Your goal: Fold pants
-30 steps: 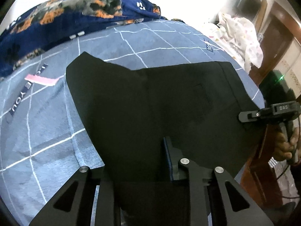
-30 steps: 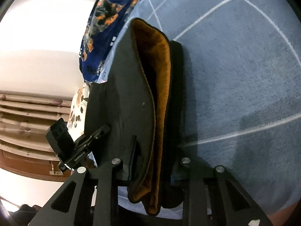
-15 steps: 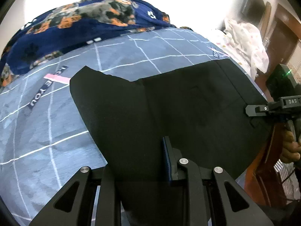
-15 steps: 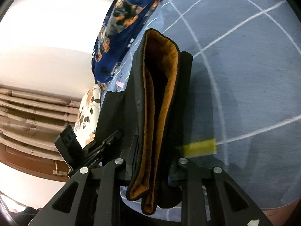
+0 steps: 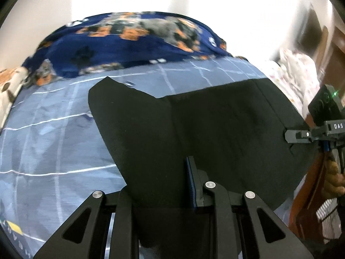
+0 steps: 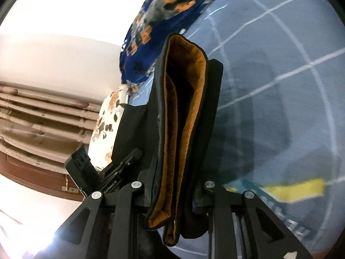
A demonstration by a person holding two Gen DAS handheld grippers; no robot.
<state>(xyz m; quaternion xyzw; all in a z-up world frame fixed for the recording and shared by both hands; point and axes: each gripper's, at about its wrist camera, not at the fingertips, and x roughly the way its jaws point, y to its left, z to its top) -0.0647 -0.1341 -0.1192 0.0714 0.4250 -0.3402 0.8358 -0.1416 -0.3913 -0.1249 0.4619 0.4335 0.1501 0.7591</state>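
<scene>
Black pants (image 5: 194, 133) with an orange inner lining (image 6: 183, 129) hang lifted above a blue checked bedsheet (image 5: 47, 151). My left gripper (image 5: 159, 185) is shut on the near edge of the pants. My right gripper (image 6: 172, 196) is shut on the layered waistband end, its orange lining facing the camera. The right gripper also shows at the right of the left wrist view (image 5: 301, 135), pinching the pants' edge. The left gripper shows in the right wrist view (image 6: 120, 168) at the pants' other edge.
A navy floral blanket (image 5: 129, 43) lies bunched along the bed's far side. A white patterned cloth (image 5: 299, 73) sits at the right by brown wooden furniture (image 5: 306, 198). A floral pillow (image 6: 107, 125) and curtains (image 6: 43, 108) show left. A yellow label (image 6: 295, 190) is on the sheet.
Both grippers have lifted the pants higher off the sheet and the views have tilted up; more of the blanket and wall shows. The grips are unchanged.
</scene>
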